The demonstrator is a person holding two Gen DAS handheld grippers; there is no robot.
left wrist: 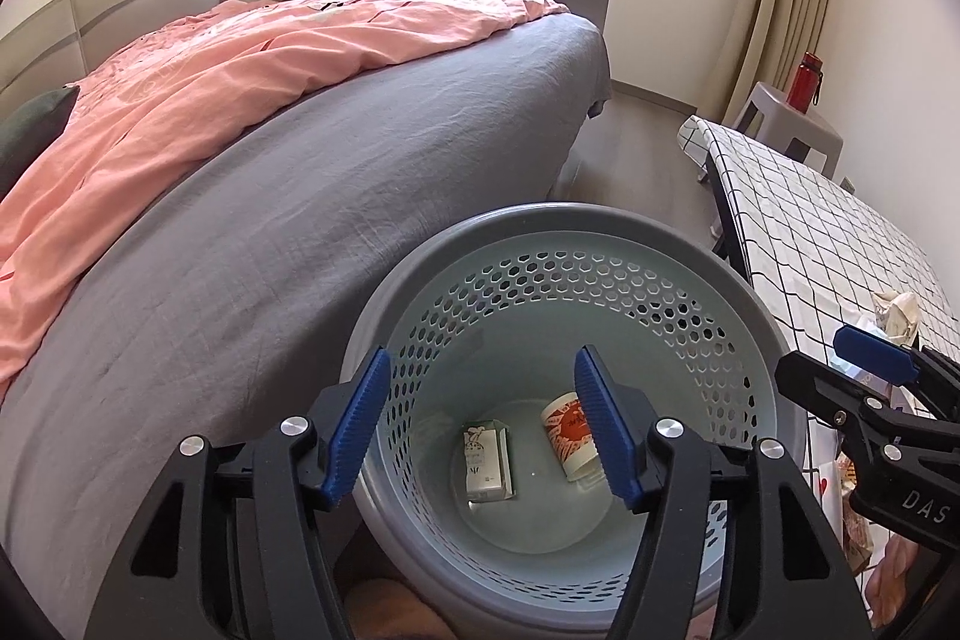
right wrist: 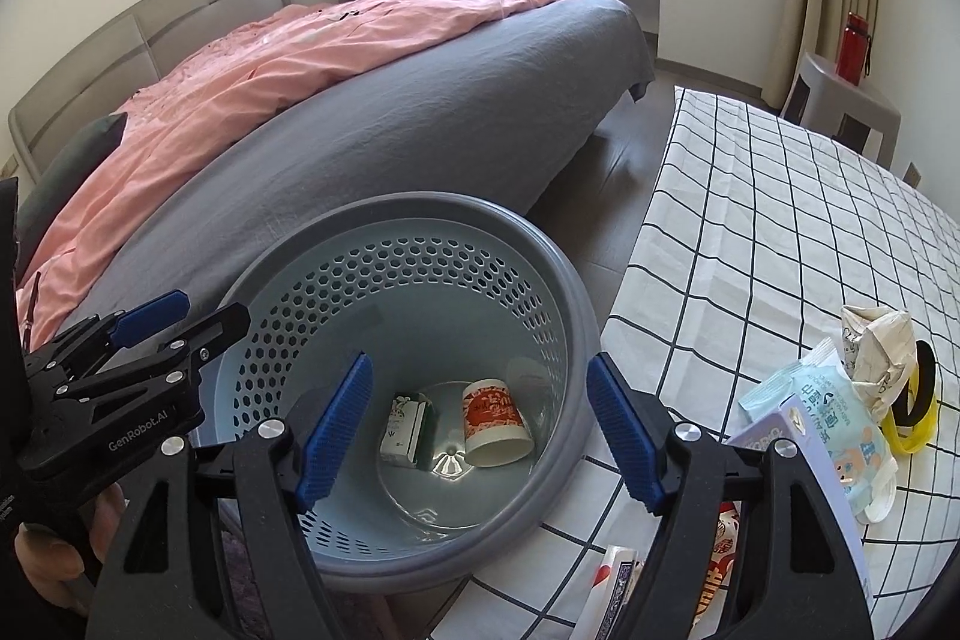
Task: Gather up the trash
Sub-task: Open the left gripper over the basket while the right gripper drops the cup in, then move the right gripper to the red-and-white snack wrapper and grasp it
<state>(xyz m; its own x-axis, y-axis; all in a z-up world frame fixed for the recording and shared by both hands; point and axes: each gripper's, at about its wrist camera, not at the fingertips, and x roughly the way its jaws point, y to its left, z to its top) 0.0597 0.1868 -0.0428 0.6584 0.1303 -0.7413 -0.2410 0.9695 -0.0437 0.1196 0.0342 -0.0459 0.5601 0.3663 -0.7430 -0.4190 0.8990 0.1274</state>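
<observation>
I hold both grippers over the grey bin, jaws spread and empty: left gripper, right gripper. A paper cup and small carton lie on its bottom. More wrappers wait on the checked table beside it; the bed crowds the other side.

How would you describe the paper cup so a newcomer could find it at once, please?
Between the bed and the checked table stands a grey perforated bin. At its bottom, the paper cup lies on its side, red-and-white printed, unlike the small boxy carton beside it.
</observation>
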